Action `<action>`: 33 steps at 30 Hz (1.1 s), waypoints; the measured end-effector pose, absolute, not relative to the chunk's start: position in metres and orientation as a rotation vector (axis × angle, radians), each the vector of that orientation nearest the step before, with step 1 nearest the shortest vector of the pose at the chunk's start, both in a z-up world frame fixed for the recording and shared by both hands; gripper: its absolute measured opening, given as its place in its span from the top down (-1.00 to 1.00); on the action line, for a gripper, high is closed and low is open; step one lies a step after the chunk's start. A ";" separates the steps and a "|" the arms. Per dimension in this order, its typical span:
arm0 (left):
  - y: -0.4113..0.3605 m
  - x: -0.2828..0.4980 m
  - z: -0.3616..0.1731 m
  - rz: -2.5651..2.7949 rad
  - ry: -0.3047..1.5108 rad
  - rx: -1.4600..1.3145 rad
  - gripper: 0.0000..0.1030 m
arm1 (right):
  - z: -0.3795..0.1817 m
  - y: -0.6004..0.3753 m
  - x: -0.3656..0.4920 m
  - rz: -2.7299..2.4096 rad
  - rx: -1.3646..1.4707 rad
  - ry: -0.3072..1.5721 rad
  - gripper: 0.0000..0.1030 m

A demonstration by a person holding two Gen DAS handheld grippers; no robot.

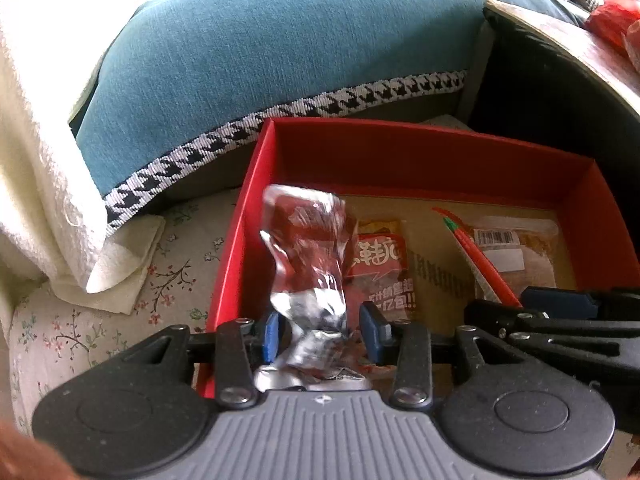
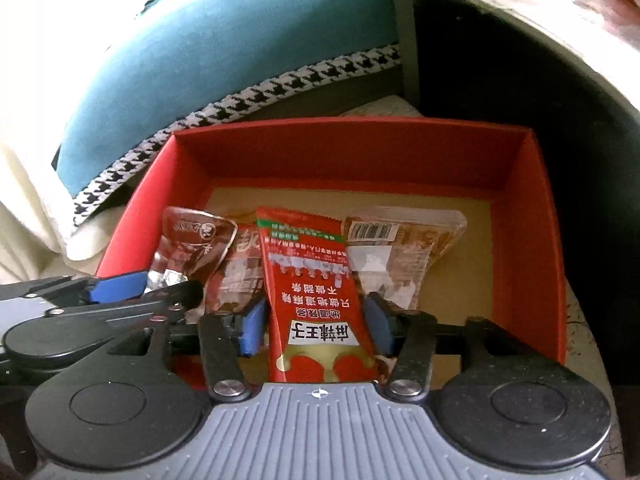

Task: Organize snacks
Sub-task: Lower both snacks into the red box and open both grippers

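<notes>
A teal cushion point(image 1: 280, 52) is being shown across the upper part of both views, and it is being edged along its lower border by a black-and-white houndstooth trim point(image 1: 280, 114). A cream towel point(image 1: 36, 200) is being seen draped down the left side, its folded corner being laid on a floral-printed cloth point(image 1: 172, 280) that is being spread beneath. At the upper right, a wooden table point(image 1: 568, 44) is being shown with a worn, pale top, and a dark hollow is being seen under its edge. Something red and crinkled point(image 1: 612, 20) is being glimpsed on that top, too blurred to be identified.
</notes>
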State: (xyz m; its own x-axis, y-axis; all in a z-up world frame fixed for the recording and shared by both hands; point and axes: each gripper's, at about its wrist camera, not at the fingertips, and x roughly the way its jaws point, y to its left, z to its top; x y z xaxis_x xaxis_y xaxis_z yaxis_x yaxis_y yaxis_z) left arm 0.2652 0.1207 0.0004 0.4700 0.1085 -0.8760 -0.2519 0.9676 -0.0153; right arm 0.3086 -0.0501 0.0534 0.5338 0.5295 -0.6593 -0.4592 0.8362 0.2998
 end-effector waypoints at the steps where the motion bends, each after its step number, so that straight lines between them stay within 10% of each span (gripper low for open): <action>1: 0.121 0.265 0.001 0.225 1.058 -0.148 0.25 | 0.054 -0.051 0.308 0.586 0.092 0.815 -0.29; 33: 0.127 0.227 0.034 0.249 0.989 -0.174 0.14 | 0.065 -0.058 0.288 0.564 0.072 0.783 -0.62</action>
State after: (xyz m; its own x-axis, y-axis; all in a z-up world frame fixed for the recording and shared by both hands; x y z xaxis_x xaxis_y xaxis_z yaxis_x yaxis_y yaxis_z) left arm 0.2270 0.1267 0.0340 0.5244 0.1286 -0.8417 -0.2859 0.9577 -0.0318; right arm 0.2879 -0.0585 0.0651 0.5695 0.5060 -0.6478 -0.4537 0.8506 0.2656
